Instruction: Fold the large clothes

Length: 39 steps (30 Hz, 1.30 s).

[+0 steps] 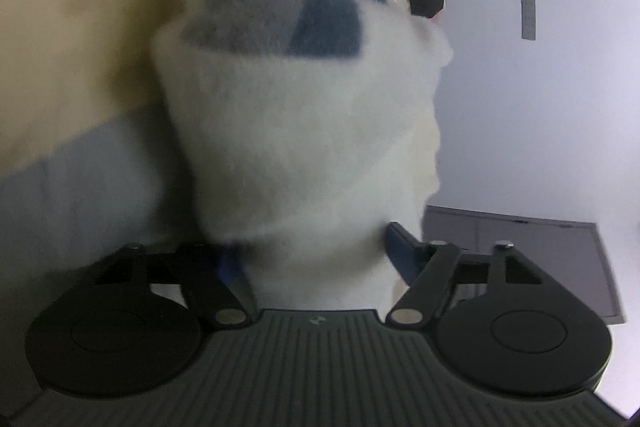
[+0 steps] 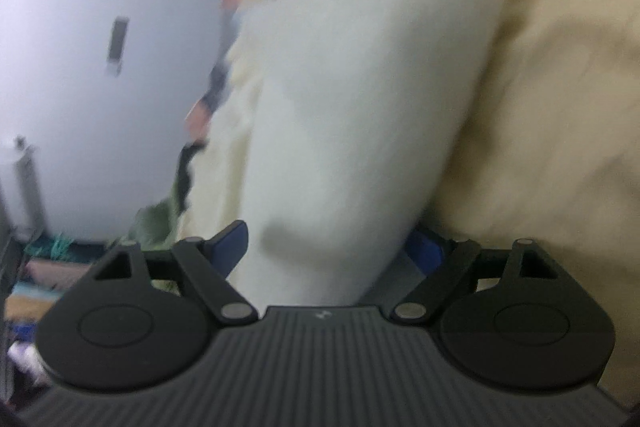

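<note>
The left tool (image 1: 316, 259) pinches a fluffy white knit sweater (image 1: 296, 131) between blue pads, its bunched cloth showing grey and navy blocks. The right tool (image 2: 328, 255) likewise clamps the same fuzzy, blurred white sweater (image 2: 352, 99). Both folds hang over a soft, rumpled cream bedsheet (image 2: 560, 87) beside a smooth pale wall (image 1: 540, 107).

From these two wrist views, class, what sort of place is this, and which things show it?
Probably a bedroom or similar room at home. A cream sheet lies behind the white sweater, more clothes are heaped beside it, and a plain wall carries a switch plate.
</note>
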Tool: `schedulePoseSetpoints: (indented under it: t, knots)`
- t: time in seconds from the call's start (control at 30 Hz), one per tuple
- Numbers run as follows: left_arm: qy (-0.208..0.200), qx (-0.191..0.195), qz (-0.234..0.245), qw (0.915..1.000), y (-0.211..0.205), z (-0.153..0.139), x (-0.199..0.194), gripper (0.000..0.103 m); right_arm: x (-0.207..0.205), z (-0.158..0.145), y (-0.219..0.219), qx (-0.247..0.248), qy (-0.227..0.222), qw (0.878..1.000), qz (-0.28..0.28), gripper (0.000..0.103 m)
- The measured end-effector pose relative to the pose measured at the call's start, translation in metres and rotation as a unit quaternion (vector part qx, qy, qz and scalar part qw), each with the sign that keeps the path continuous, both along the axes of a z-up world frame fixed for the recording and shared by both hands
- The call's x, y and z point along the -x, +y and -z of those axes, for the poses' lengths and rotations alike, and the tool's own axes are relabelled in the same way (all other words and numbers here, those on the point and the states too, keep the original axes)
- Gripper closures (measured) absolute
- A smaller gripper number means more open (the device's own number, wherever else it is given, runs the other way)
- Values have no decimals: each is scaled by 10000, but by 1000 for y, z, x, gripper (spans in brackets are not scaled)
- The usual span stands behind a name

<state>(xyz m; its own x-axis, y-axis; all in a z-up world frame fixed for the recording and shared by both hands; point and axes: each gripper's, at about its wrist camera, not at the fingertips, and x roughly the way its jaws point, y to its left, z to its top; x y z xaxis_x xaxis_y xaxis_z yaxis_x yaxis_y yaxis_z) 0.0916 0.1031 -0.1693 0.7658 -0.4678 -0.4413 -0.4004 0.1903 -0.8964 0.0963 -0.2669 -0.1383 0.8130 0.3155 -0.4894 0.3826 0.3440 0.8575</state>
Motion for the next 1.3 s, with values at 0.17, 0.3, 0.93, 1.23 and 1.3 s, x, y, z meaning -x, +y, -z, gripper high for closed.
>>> schedulePoseSetpoints:
  t: [0.17, 0.3, 0.93, 1.23, 1.3]
  knots:
    - [-67, -397, 141, 9991, -2, -8, -10, 38, -7, -1, 1, 400, 7, 9991, 125, 39]
    - [-188, -558, 165, 9981, 1, -14, -9, 55, -6, -9, 8, 904, -63, 9959, -52, 62]
    - [-978, -1260, 1001, 9821, 7, -118, 117, 66, 74, -118, 0, 1768, -1101, 9760, -636, 71]
    - [-604, -1220, 1415, 9805, 2, -108, 113, 40, 87, -103, -6, 1811, -815, 9767, -819, 68]
    - [-660, -1312, 1546, 9770, 0, -115, 106, 36, 88, -105, -7, 1744, -819, 9778, -822, 65]
